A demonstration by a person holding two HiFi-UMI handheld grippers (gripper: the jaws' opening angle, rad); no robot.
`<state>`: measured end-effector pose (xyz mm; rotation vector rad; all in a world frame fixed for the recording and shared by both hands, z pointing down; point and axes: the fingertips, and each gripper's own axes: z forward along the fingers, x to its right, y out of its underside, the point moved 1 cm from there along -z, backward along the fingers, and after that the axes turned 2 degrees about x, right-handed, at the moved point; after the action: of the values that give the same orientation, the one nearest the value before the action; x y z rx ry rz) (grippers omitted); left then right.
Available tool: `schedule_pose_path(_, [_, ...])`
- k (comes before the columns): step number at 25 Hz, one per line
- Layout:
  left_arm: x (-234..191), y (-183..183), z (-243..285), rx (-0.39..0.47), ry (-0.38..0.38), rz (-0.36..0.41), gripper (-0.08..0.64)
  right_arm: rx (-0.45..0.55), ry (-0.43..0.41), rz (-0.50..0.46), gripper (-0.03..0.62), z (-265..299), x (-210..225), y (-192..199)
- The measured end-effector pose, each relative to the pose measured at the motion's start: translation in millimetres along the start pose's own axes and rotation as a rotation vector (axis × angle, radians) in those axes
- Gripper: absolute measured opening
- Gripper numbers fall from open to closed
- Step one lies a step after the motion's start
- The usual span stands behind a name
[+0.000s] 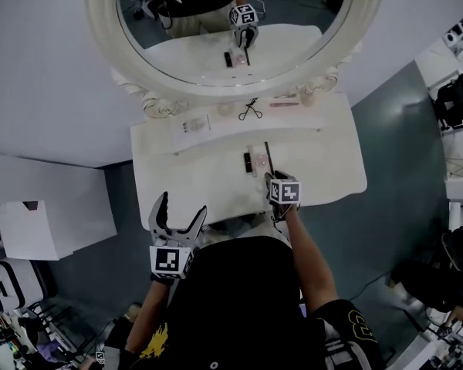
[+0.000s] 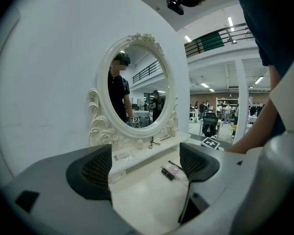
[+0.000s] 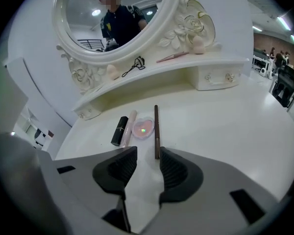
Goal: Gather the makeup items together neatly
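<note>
The right gripper (image 3: 146, 155) has its jaws parted by a moderate gap, with nothing clamped between them. The brown pencil (image 3: 156, 131) lies on the table straight ahead. Its near end sits right at the inner tip of the right-hand jaw, and whether the two touch cannot be told. Just left of the pencil, ahead of the gap, the pink compact (image 3: 143, 127), a pale tube (image 3: 129, 126) and the black lipstick (image 3: 119, 131) lie side by side. The left gripper (image 2: 144, 160) is spread wide and empty, with the bare top of the white vanity table (image 2: 142, 195) between its jaws. The same cluster shows by its right-hand jaw, partly hidden. Farther out, under the mirror (image 3: 137, 28), an eyelash curler (image 3: 132, 66) rests on the shelf (image 3: 186, 70); the smaller pieces there are hard to make out.
</note>
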<state>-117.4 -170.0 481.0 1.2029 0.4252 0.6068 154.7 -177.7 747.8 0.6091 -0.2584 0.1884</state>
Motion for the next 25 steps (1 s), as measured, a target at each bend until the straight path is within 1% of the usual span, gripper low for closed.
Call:
schedule_pose_path(4, [-9,0,-7,0.046,0.019,-0.009,0.436,0.069,0.000,0.012,0.158,-29,-15,5])
schedule_pose_path(6, [-11,-1,-8,0.074,0.046,-0.016,0.437,0.132,-0.009,0.014,0.132,-53,-29,2])
schedule_pose_path(8, [-9,6,-6,0.092,0.099,-0.034,0.436,0.218,0.010,0.001,0.099,-92,-47,-2])
schedule_pose_path(10, [-1,15,2,0.108,0.173,-0.053,0.432,0.318,0.053,-0.027,0.057,-135,-62,-10])
schedule_pose_path(11, [5,17,4,0.112,0.211,-0.045,0.428,0.361,0.077,-0.044,0.046,-155,-68,-12])
schedule_pose_path(13, [17,18,1,0.114,0.272,0.006,0.423,0.438,0.112,-0.081,0.029,-192,-84,-12])
schedule_pose_path(15, [25,15,-5,0.143,0.294,0.052,0.420,0.515,0.111,-0.108,0.017,-223,-99,-16])
schedule_pose_path(18, [39,3,-26,0.190,0.251,0.078,0.416,0.611,0.049,-0.135,0.017,-259,-118,-18])
schedule_pose_path(21, [70,-6,-59,0.221,0.189,0.119,0.408,0.663,-0.039,-0.174,0.017,-294,-123,-7])
schedule_pose_path(23, [93,-6,-80,0.212,0.143,0.146,0.400,0.686,-0.129,-0.140,0.015,-320,-119,4])
schedule_pose_path(24, [106,-7,-91,0.213,0.120,0.146,0.395,0.698,-0.164,-0.125,0.015,-334,-112,11])
schedule_pose_path(25, [121,-9,-102,0.225,0.098,0.148,0.385,0.712,-0.180,-0.130,0.015,-350,-103,19])
